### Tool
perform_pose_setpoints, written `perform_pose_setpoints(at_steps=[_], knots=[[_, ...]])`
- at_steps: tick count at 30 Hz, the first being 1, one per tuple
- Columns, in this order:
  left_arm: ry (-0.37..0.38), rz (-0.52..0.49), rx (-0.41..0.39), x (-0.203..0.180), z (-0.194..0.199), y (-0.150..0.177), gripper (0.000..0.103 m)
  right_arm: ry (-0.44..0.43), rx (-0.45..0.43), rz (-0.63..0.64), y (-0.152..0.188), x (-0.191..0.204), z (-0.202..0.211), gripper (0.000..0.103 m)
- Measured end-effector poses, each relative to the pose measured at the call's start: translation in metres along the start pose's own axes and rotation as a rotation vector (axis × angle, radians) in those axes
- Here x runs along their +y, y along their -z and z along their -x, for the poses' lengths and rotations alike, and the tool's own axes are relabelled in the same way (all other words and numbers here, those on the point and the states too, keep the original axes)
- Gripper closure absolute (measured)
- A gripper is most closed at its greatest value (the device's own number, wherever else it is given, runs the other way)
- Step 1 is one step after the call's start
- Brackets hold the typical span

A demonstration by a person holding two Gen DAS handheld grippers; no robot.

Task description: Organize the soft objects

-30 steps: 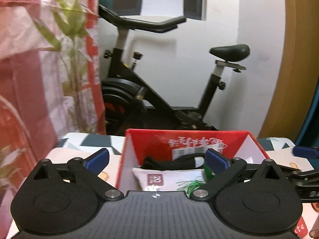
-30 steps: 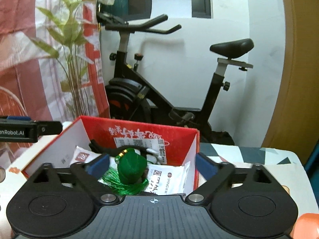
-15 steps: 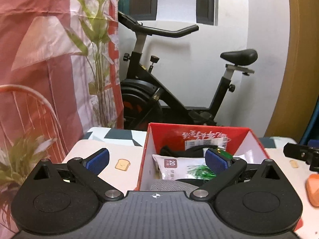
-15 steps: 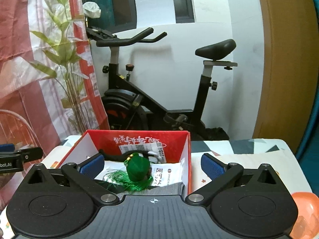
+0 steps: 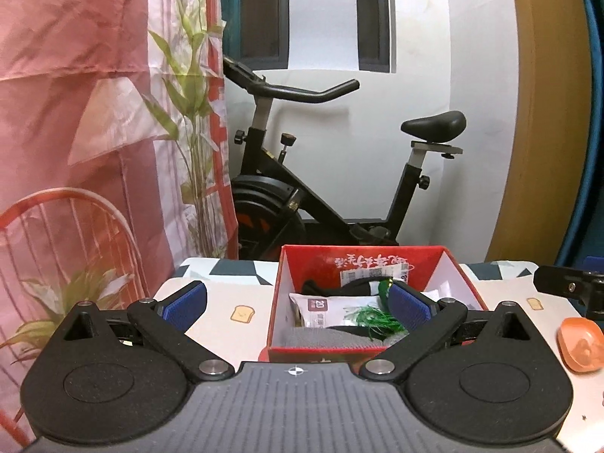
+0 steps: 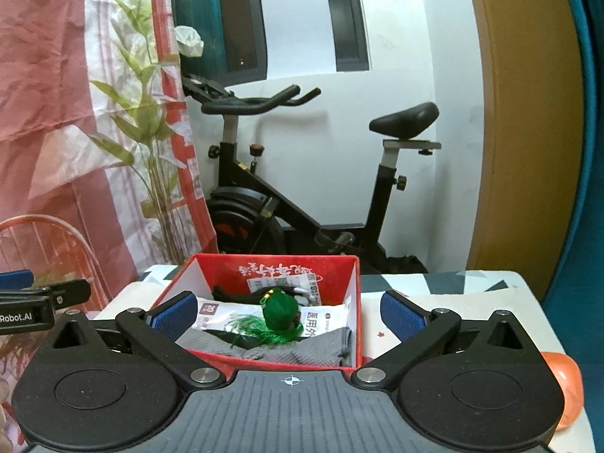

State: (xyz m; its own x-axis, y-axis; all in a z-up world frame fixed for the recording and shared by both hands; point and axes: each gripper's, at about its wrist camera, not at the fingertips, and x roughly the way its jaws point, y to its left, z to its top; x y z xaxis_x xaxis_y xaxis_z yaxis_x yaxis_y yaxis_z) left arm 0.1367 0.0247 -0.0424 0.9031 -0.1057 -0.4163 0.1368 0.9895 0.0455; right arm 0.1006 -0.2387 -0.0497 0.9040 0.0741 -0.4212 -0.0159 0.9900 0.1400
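I count two grippers, one red box, one green tassel ornament, one grey cloth, two white packets and one orange object. On my left, the left gripper (image 5: 297,300) hangs level above the table (image 5: 226,302) with its blue pads spread wide and nothing between them, its right pad over the box's interior. In the middle the red box (image 6: 355,294) sits open on the table, holding the white packets (image 6: 226,311), a black item at the back, the grey cloth (image 6: 302,349) folded at the front, and the green tassel ornament (image 6: 281,307) lying on top. The right gripper (image 6: 288,313) is likewise level and released, straddling the box. At far right the orange object (image 5: 579,343) rests on the table outside the box.
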Motion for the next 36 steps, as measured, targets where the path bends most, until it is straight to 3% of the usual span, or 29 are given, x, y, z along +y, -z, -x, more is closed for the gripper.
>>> perform_pose_setpoints(at_steps=[19, 36], knots=[[-0.010, -0.027, -0.119, -0.002, 0.104, 0.014, 0.000, 0.037, -0.093, 0.041, 0.014, 0.032, 0.118, 0.000], [-0.016, -0.066, -0.220, -0.021, 0.154, 0.001, 0.000, 0.076, -0.152, 0.018, 0.010, 0.020, 0.154, 0.000]])
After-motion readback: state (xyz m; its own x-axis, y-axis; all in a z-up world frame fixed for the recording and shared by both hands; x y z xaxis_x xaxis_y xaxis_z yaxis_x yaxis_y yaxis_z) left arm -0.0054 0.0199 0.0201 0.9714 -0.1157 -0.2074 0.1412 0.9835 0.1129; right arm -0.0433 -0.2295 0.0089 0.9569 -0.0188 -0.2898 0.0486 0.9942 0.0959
